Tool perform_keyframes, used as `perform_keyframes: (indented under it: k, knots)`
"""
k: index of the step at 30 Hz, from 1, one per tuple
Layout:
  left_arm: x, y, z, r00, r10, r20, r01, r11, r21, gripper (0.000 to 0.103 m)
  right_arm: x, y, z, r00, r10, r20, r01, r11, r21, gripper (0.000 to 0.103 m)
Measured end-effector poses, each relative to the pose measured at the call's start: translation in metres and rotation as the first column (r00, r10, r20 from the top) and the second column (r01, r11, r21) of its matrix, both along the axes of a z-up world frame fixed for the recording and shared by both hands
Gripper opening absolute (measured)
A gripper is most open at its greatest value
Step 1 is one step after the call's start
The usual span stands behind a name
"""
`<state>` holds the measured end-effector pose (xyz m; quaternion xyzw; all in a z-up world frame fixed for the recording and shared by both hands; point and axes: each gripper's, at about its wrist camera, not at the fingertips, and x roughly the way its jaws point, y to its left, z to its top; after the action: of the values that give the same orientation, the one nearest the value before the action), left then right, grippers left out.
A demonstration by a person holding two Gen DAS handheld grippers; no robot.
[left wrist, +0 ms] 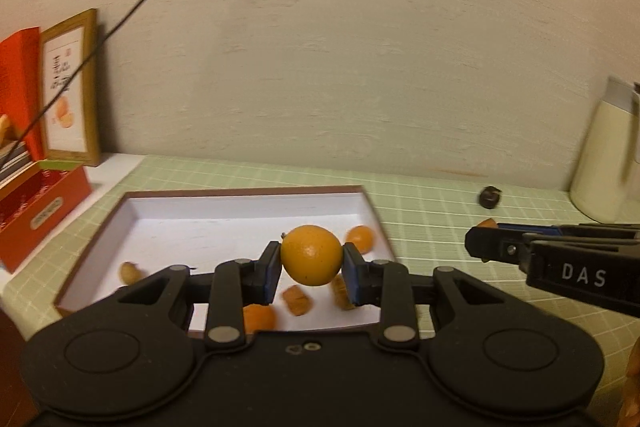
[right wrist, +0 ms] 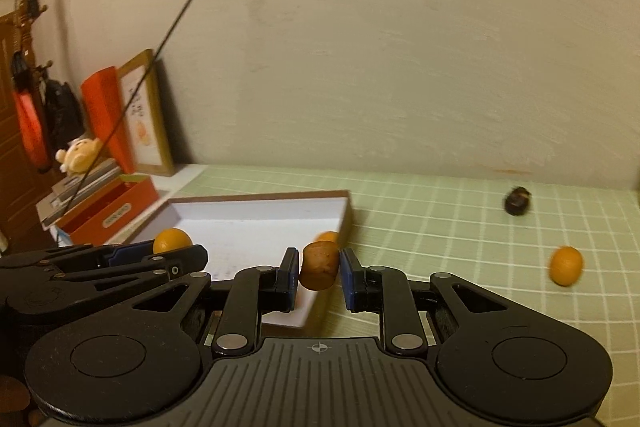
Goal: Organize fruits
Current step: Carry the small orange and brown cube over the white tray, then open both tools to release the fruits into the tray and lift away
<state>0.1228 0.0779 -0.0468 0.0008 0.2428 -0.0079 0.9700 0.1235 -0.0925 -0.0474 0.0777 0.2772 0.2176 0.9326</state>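
Note:
My left gripper (left wrist: pixel 311 263) is shut on a round orange fruit (left wrist: pixel 311 255) and holds it above the white shallow box (left wrist: pixel 168 215). The box holds several small orange and brown fruits (left wrist: pixel 361 238). My right gripper (right wrist: pixel 319 267) is shut on a small brown cylindrical fruit (right wrist: pixel 319 265), held over the box's right edge (right wrist: pixel 346 215). The right gripper also shows in the left wrist view (left wrist: pixel 486 239), right of the box. The left gripper shows in the right wrist view (right wrist: pixel 172 255) with its orange fruit (right wrist: pixel 172 239).
A green checked mat (right wrist: pixel 440 227) covers the table. A dark fruit (right wrist: pixel 517 201) and an orange fruit (right wrist: pixel 565 265) lie on it to the right. Red boxes (left wrist: pixel 36 215) and a framed picture (left wrist: pixel 70 87) stand at the left, a cream jug (left wrist: pixel 604 155) at the right wall.

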Motion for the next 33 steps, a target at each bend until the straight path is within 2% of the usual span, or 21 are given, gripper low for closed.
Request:
perform_keyframes:
  k: [15, 26, 33]
  knots:
    - [-0.003, 0.067, 0.000, 0.988, 0.157, -0.006, -0.157, 0.987, -0.011, 0.022, 0.011, 0.047, -0.004, 0.999, 0.053, 0.015, -0.053, 0.999, 0.006, 0.023]
    - [0.012, 0.101, 0.003, 0.978, 0.207, -0.008, -0.207, 0.978, 0.003, 0.022, 0.035, 0.076, -0.011, 0.999, 0.043, 0.014, -0.043, 0.999, -0.025, 0.023]
    - [0.039, 0.118, -0.005, 0.974, 0.226, -0.033, -0.226, 0.974, 0.009, 0.023, 0.057, 0.085, -0.018, 1.000, -0.010, 0.022, 0.012, 0.999, -0.051, 0.023]
